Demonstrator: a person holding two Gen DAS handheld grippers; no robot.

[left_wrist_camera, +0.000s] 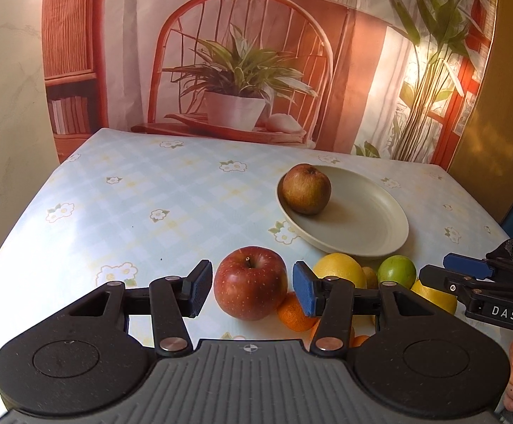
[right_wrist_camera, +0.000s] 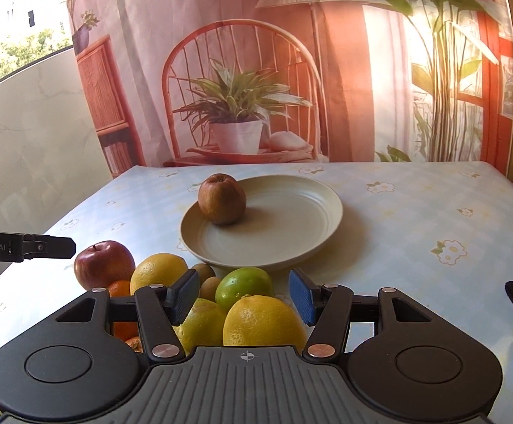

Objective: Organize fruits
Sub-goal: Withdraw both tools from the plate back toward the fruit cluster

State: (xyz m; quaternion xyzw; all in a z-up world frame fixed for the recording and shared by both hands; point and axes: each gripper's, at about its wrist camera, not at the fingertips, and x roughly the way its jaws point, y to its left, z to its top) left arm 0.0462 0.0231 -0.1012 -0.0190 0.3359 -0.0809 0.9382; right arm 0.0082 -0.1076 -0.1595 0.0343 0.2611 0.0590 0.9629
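Red apple [left_wrist_camera: 250, 282] upright, stem up, between spread left tongs [left_wrist_camera: 251, 288]

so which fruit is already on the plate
The brownish apple, resting on the left part of the cream plate. The other fruits all sit on the tablecloth in front of it.

You've got a brown russet apple [right_wrist_camera: 222, 199] sitting upright on the left side of the cream plate [right_wrist_camera: 291, 233]. Red apple [left_wrist_camera: 250, 283] stands stem-up on the cloth, touching an orange [left_wrist_camera: 293, 312]; lemons [right_wrist_camera: 261, 319], a green lime [right_wrist_camera: 244, 284] and kiwis [right_wrist_camera: 209, 287] cluster just beside the plate's near rim.
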